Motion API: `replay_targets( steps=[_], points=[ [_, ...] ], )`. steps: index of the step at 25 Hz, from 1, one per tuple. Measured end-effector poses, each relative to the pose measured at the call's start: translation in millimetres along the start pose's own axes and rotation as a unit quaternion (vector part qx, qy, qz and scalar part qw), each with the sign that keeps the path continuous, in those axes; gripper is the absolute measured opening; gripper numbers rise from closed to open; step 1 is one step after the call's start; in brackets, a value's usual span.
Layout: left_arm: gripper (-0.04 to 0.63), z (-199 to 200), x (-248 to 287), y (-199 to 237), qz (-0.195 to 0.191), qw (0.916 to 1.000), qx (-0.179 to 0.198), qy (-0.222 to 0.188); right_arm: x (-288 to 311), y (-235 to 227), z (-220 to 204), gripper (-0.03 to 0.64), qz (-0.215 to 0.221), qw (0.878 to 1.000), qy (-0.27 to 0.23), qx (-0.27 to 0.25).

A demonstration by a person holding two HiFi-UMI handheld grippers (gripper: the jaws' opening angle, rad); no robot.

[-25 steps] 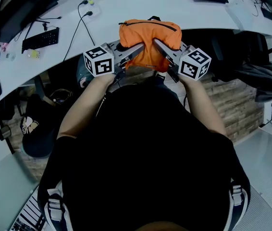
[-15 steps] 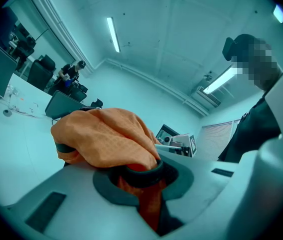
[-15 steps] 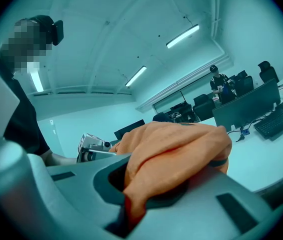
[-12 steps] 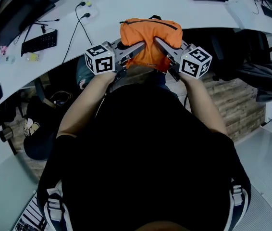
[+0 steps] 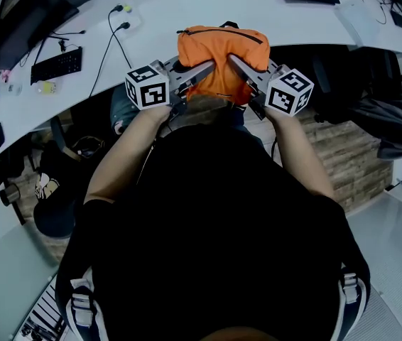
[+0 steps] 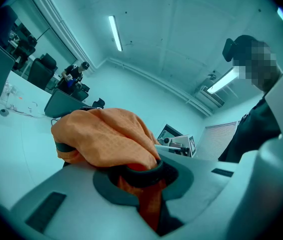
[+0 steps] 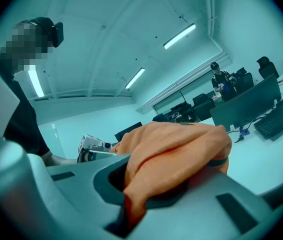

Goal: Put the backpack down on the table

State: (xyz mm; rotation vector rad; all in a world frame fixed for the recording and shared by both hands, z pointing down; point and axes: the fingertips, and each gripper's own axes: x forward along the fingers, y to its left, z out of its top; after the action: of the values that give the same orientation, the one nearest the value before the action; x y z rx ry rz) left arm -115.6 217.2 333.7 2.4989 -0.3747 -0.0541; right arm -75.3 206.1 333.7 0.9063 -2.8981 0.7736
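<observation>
Task not done yet: orange backpack (image 5: 219, 57) is in the air, carried at 12 o'clock from the person, right at the near edge of the white desk (image 5: 187, 9). Its far part looks to be over the desk top and its near part hangs over the dark gap below the edge; I can't tell whether the bottom touches the surface. By my read this is the carry-in step. What's left: bring the bag fully over the desk, lower it till it sits, let go with both tools. Left tool (image 5: 202, 69) comes in from 8 o'clock, right tool (image 5: 238, 65) from 4 o'clock, one on each side of the bag. Left gripper view: jaws pinched tight on a fold of orange fabric, cloth bunched over the pads and trailing down between them. Right gripper view: same, jaws closed down on orange cloth, nothing else in them. Landing spot at 12 o'clock looks free; black keyboard (image 5: 55, 64) sits off at 10 o'clock, well apart.
</observation>
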Motion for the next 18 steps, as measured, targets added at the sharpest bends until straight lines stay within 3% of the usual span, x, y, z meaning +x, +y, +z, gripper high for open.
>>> replay_targets(
  steps=[18],
  points=[
    [0.074, 20.3, 67.7, 52.8, 0.015, 0.9997, -0.02, 0.005, 0.8, -85.4, 22.9, 0.035, 0.016, 0.999, 0.01, 0.028]
  ],
)
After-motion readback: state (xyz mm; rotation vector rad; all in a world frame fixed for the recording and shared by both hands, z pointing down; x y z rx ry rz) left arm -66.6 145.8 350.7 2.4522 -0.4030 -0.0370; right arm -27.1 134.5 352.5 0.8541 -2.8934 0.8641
